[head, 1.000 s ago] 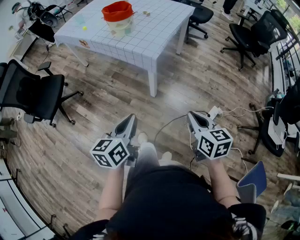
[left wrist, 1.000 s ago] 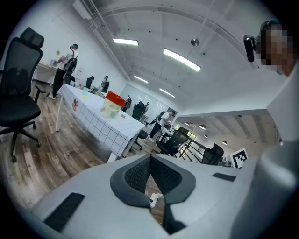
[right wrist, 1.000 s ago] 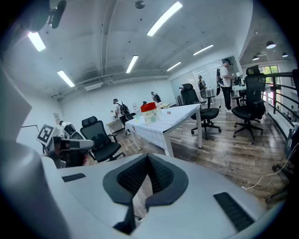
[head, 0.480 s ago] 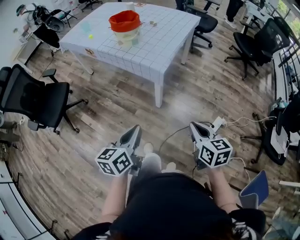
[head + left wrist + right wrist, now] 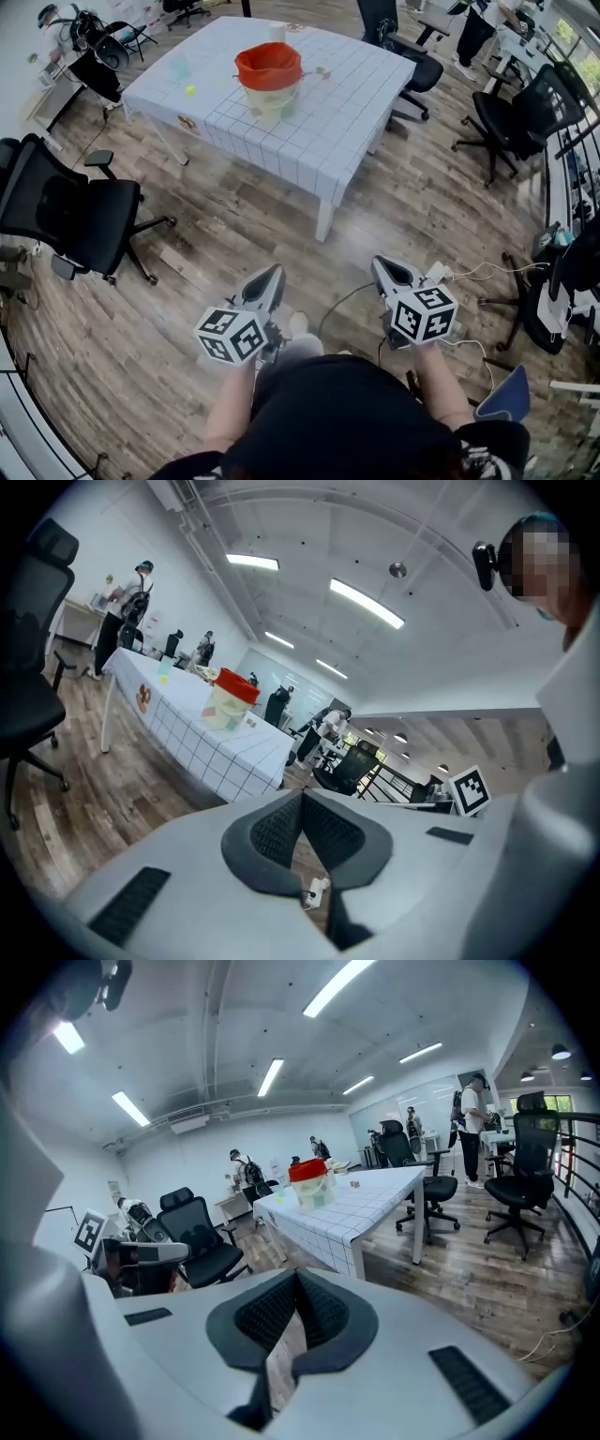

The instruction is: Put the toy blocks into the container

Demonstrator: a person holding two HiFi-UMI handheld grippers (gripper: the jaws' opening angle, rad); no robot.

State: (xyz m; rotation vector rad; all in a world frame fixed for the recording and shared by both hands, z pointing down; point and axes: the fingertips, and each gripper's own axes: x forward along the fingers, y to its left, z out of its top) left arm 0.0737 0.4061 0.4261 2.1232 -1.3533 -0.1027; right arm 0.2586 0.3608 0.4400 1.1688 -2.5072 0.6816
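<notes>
Wooden floor (image 5: 202,239) is seen before the table (image 5: 330,141); left gripper (image 5: 271,274) and right gripper (image 5: 383,266) are closed, empty. Its leg (image 5: 325,223) may be struck in haste.

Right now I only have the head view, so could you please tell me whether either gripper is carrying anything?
Observer: No. On the left gripper, the fingers are pressed together with nothing between them.
Operator: And the other one?
Observer: The right gripper is shut and empty too.
Operator: Is anyone near the table beyond my frame?
Observer: The left gripper view shows a person standing by a desk past the left end of the table.
</notes>
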